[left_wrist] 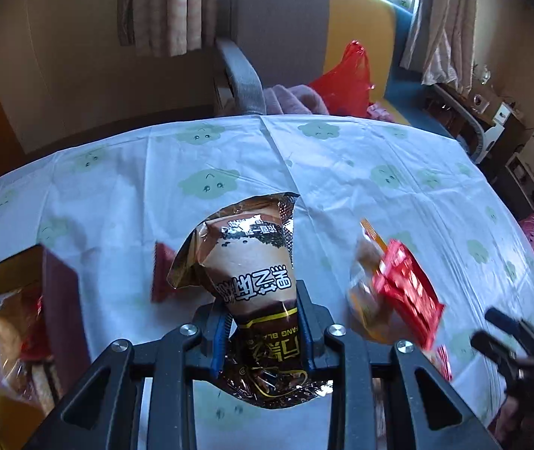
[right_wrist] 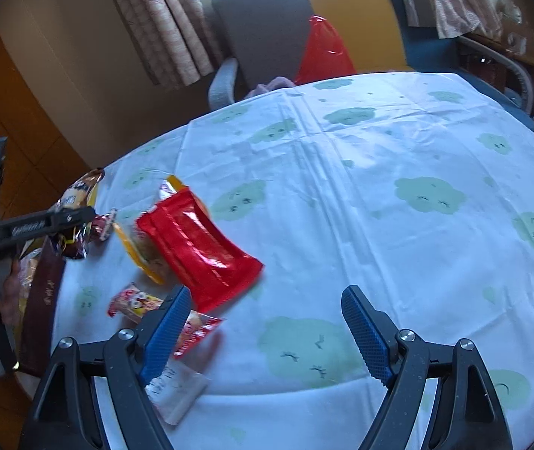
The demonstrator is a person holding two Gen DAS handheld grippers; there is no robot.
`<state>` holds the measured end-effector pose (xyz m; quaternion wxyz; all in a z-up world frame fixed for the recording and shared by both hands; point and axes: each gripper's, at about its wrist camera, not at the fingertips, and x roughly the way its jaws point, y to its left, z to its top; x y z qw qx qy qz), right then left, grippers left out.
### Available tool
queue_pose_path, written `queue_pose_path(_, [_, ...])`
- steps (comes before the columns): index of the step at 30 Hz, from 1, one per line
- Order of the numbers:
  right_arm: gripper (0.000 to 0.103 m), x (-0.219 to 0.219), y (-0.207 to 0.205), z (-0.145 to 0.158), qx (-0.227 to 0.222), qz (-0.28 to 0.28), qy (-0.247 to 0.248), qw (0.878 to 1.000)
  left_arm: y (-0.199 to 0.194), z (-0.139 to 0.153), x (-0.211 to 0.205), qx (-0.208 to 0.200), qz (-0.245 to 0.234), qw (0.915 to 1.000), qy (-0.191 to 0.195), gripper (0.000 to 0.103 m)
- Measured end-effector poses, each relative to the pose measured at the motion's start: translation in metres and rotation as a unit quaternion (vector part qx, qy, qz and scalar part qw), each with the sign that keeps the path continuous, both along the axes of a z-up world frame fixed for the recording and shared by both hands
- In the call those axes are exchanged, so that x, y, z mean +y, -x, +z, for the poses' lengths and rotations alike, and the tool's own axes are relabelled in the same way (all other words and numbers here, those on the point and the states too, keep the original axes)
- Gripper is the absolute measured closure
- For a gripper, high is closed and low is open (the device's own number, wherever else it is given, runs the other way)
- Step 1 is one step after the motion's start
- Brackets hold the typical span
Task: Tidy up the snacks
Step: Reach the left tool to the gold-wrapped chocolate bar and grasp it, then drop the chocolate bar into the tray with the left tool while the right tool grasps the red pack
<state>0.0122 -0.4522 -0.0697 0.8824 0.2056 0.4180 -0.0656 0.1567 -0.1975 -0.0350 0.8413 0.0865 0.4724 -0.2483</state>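
My left gripper (left_wrist: 263, 300) is shut on a brown snack bag (left_wrist: 246, 262) with white lettering and holds it above the table; it also shows in the right wrist view (right_wrist: 75, 217). A red pouch (left_wrist: 405, 292) lies on an orange-edged clear packet (left_wrist: 364, 281) to its right; both show in the right wrist view, the red pouch (right_wrist: 199, 251) over the packet (right_wrist: 143, 251). My right gripper (right_wrist: 267, 322) is open and empty above the tablecloth, beside a small red-and-white packet (right_wrist: 195, 330). Its tips show in the left wrist view (left_wrist: 499, 330).
A dark red box (left_wrist: 60, 300) holding several snacks stands at the table's left edge. A small dark red packet (left_wrist: 162, 273) lies behind the held bag. The cloud-print tablecloth (right_wrist: 379, 187) covers the table. A chair (left_wrist: 278, 37) with a red plastic bag (left_wrist: 345, 78) stands behind it.
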Motion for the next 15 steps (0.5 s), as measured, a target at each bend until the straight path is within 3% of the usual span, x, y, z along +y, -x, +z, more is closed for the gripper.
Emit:
queue_pose_path(8, [0.020,0.031,-0.037,0.007,-0.005,0.090,0.034,0.995,0.059,0.006,0.045,0.002,-0.013,0.9994,0.031,0.073])
queue_pose_path(15, [0.019,0.053,-0.088,-0.006,0.039,0.167,0.090,0.981,0.087,0.011,0.074,0.002,-0.005,0.9988,0.049,0.073])
